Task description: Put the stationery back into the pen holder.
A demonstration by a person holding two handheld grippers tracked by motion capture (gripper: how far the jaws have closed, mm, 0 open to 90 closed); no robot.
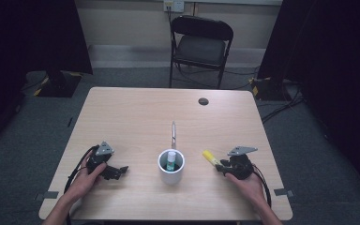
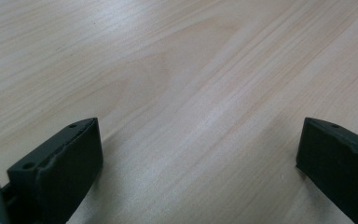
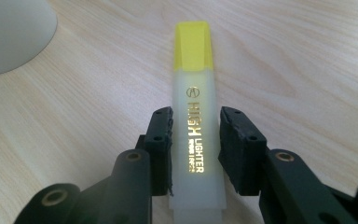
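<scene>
At the near edge of the worktop point(image 1: 136, 112), the person's two hands come in from below, each holding a gripper. The left gripper point(image 1: 120, 170) lies low over the wood at the near left, its fingers point(image 2: 65, 163) spread wide with only bare wood grain between them. The right gripper point(image 1: 221, 167) sits at the near right, its fingers point(image 3: 161, 147) narrowed onto the pale barrel of a yellow highlighter point(image 3: 196, 126), one pad on each side of the gold lettering. The highlighter's yellow cap end points away from the hand, up and to the left in the high view, toward the cup, and the pen lies low over the wood; whether it rests on it cannot be told.

Between the two grippers, a little farther in, stands a white cup point(image 1: 171, 174), upright, with a glue stick point(image 1: 171, 160) standing inside it. The cup is near the highlighter's cap but apart from it. Just beyond the cup a silver pen point(image 1: 173, 133) lies on the worktop, pointing away from the person. Farther still, near the far edge, is a small dark round cable hole point(image 1: 203, 101). Behind the worktop, on the grey floor, stands a black folding chair point(image 1: 200, 44).
</scene>
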